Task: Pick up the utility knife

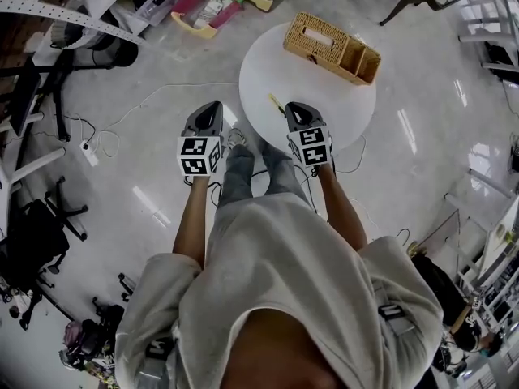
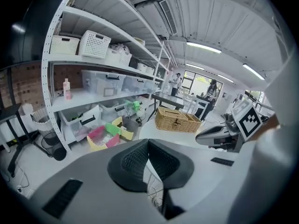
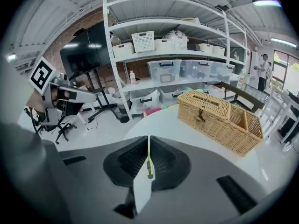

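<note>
Standing below the person: one round white desk (image 1: 324, 96) carrying one wicker basket (image 1: 331, 49). Two tools noted. The left tool (image 1: 211, 107) is beside the desk, jaws pressed together. The right tool (image 1: 293, 109) is over the desk rim, likewise pressed together and empty. One yellow utility knife (image 1: 276, 103) lies on the desk just ahead of the right tool.

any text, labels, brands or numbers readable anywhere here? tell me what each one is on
No text can be read in any view.
Cubes on the left tool and right tool: black-and-white square marker patterns, no letters or digits.
Labels on the clear shelf bins: too small and blurred to read.
</note>
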{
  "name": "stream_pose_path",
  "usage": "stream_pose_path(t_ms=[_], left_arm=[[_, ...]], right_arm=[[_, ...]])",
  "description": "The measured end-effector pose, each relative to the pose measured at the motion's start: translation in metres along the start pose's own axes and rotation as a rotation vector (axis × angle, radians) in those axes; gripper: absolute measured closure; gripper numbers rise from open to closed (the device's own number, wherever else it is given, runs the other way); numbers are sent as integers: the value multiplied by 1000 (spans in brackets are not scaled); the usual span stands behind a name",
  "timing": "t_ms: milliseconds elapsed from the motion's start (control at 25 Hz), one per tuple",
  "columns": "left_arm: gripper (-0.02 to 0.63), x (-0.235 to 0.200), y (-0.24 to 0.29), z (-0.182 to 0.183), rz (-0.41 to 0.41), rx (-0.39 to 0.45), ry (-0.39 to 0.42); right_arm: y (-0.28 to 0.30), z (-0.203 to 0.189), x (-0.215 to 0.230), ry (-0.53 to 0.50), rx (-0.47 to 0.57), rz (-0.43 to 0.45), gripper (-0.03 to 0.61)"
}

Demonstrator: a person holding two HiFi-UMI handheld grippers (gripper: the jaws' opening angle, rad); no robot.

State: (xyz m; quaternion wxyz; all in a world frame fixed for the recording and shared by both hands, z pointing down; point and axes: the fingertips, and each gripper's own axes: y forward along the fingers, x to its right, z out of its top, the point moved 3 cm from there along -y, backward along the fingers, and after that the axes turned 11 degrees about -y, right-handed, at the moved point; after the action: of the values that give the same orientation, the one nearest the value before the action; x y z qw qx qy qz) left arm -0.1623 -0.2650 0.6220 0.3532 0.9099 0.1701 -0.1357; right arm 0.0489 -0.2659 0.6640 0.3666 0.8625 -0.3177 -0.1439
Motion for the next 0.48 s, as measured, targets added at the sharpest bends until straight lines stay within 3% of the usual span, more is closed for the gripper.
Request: stream_pose_path(t_ms=[160, 200, 240, 320, 480], left_arm=[[594, -3, 2, -13, -1, -22, -11], [594, -3, 2, -16, -1, -24, -14], [594, -3, 2, -18, 0, -27, -17], [594, -5, 2, -23, 1, -33, -23], [594, -9, 1, -33, 8, -43, -37]], right_arm=[[7, -23, -19, -8, -50, 91, 525], [9, -30, -23, -9, -67, 112, 422], [11, -37, -26, -12, -86, 129, 367], [15, -49, -32, -31, -121, 148, 309], [20, -64, -42, -57, -179, 174, 298]])
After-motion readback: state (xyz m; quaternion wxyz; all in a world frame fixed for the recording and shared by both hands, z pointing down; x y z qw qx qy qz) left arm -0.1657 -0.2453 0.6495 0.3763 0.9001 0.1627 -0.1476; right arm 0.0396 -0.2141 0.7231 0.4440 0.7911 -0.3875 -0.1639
